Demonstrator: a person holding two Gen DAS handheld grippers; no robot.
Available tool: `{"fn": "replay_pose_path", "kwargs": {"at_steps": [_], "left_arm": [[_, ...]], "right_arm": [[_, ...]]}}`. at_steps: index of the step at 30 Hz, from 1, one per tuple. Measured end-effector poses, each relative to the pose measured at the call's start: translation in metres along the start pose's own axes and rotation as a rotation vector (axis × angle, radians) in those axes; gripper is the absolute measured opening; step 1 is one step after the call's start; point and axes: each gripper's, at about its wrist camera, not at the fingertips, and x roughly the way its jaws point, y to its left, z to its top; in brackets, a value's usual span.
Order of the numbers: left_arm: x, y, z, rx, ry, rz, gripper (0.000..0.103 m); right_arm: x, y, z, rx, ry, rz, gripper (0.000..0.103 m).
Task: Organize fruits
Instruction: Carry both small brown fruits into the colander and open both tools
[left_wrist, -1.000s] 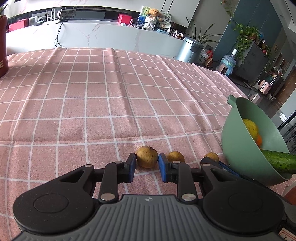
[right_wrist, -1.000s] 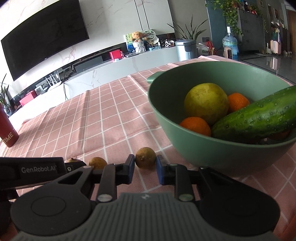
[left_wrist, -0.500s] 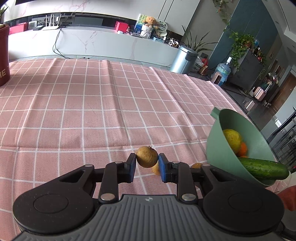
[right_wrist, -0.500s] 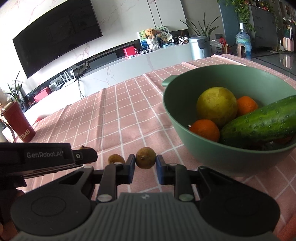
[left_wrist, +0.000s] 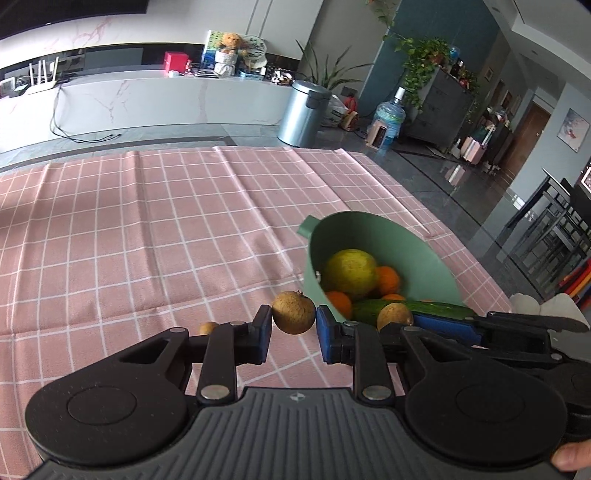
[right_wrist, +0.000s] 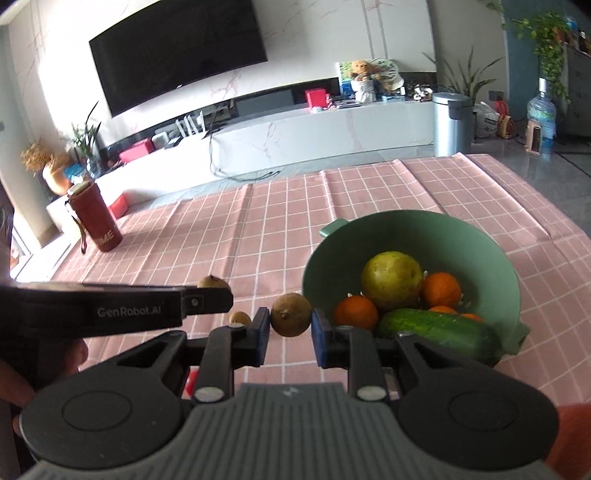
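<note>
My left gripper (left_wrist: 293, 334) is shut on a small brown fruit (left_wrist: 293, 312) and holds it above the pink checked cloth, just left of the green bowl (left_wrist: 388, 236). My right gripper (right_wrist: 289, 334) is shut on a second small brown fruit (right_wrist: 290, 314), also lifted, left of the bowl (right_wrist: 443, 229). In the left wrist view that second fruit (left_wrist: 394, 315) hangs by the bowl's near rim. A third small brown fruit (right_wrist: 239, 317) lies on the cloth. The bowl holds a yellow-green fruit (right_wrist: 391, 278), oranges (right_wrist: 441, 290) and a cucumber (right_wrist: 436, 328).
A red tumbler (right_wrist: 96, 218) stands at the far left of the table. The table's right edge (left_wrist: 461, 236) drops to a dark floor. A white counter, a steel bin (left_wrist: 304, 112) and a water bottle stand beyond the table.
Both grippers have risen from the cloth with their fruits and moved toward the bowl. The third fruit stays on the cloth.
</note>
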Motion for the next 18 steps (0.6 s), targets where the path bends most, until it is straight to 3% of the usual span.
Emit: {"fn": "replay_pose_path", "kwargs": {"at_steps": [5,14,18], "left_arm": [[0.014,-0.03,0.018,0.067,0.08,-0.06,0.029],[0.064,-0.06,0.038,0.083,0.291,-0.092,0.028],[0.083,-0.064,0.04,0.113,0.391,-0.051,0.028]], "right_arm": [[-0.007,-0.038,0.032,-0.1,0.146,0.108,0.02],[0.019,-0.062,0.06,-0.42,0.425,0.176,0.02],[0.035,-0.061,0.063,-0.485,0.482,0.21,0.02]]}}
